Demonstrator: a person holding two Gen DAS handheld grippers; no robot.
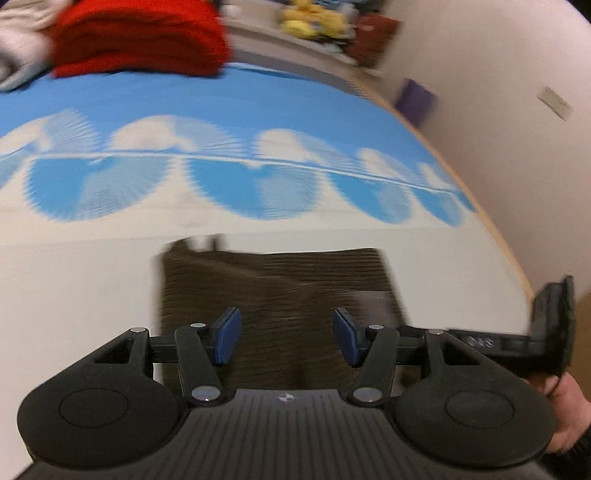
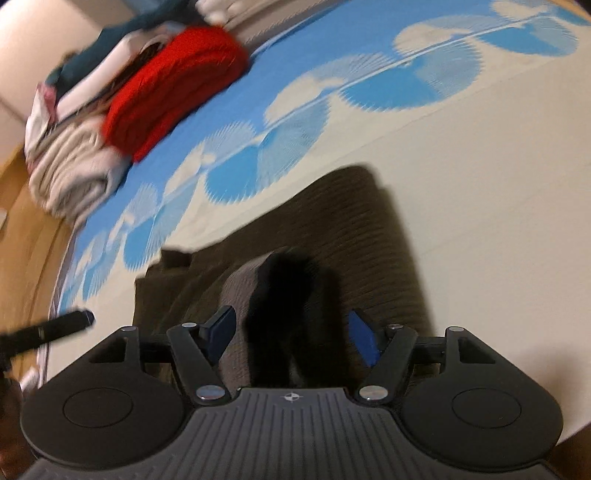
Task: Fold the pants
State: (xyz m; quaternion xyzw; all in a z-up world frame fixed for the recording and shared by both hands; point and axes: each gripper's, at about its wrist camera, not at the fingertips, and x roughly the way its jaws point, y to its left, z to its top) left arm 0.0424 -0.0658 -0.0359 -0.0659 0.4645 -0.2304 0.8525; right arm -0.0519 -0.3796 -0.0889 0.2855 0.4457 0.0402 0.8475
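The dark brown ribbed pants (image 1: 288, 280) lie folded into a compact rectangle on a white and blue patterned bed cover (image 1: 92, 266). My left gripper (image 1: 286, 332) hovers over their near part, jaws open, blue pads apart with only cloth below. My right gripper (image 2: 291, 328) is also open above the pants (image 2: 351, 229). A dark blurred hump (image 2: 288, 295) of cloth rises between its pads, and neither pad presses on it. A black finger of the right gripper shows at the right edge of the left wrist view (image 1: 550, 325), with a hand under it.
A folded red cloth (image 2: 173, 85) and a heap of pale and dark clothes (image 2: 74, 147) sit at the far side of the cover. A wooden bed edge (image 1: 491, 229) runs along a wall. Yellow plush toys (image 1: 306, 18) stand on a shelf beyond.
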